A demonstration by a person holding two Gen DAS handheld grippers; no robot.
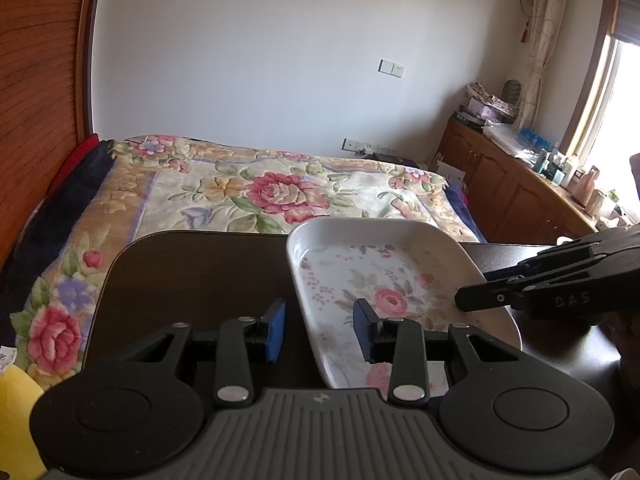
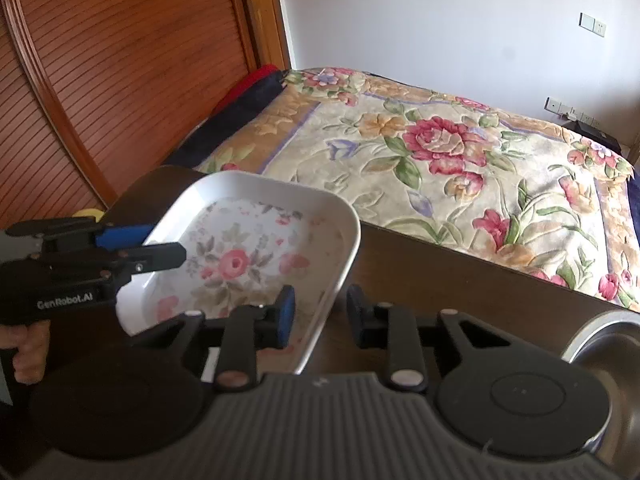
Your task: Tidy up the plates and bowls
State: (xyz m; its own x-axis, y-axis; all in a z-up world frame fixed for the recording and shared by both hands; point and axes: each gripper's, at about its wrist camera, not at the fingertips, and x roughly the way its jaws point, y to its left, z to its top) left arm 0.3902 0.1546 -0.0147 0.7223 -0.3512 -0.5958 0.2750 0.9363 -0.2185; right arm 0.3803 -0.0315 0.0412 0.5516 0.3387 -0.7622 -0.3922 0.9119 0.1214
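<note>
A white rectangular dish (image 1: pixel 384 276) (image 2: pixel 248 240) with a pink flower print lies on the dark table (image 1: pixel 200 272) (image 2: pixel 440 280). My left gripper (image 1: pixel 320 330) straddles the dish's left rim, one blue pad outside and one over the dish floor, with gaps on both sides. My right gripper (image 2: pixel 320 314) straddles the opposite rim the same way, its pads not pressing on the rim. Each wrist view shows the other gripper from the side: the right gripper (image 1: pixel 464 300) reaches into the dish, and the left gripper (image 2: pixel 164 245) sits over the rim.
A stainless steel bowl (image 2: pixel 600 344) stands on the table just right of my right gripper. Beyond the table's far edge is a bed with a floral blanket (image 1: pixel 260 184). A yellow object (image 1: pixel 16 412) lies at the left. A hand (image 2: pixel 28 360) holds the left gripper's handle.
</note>
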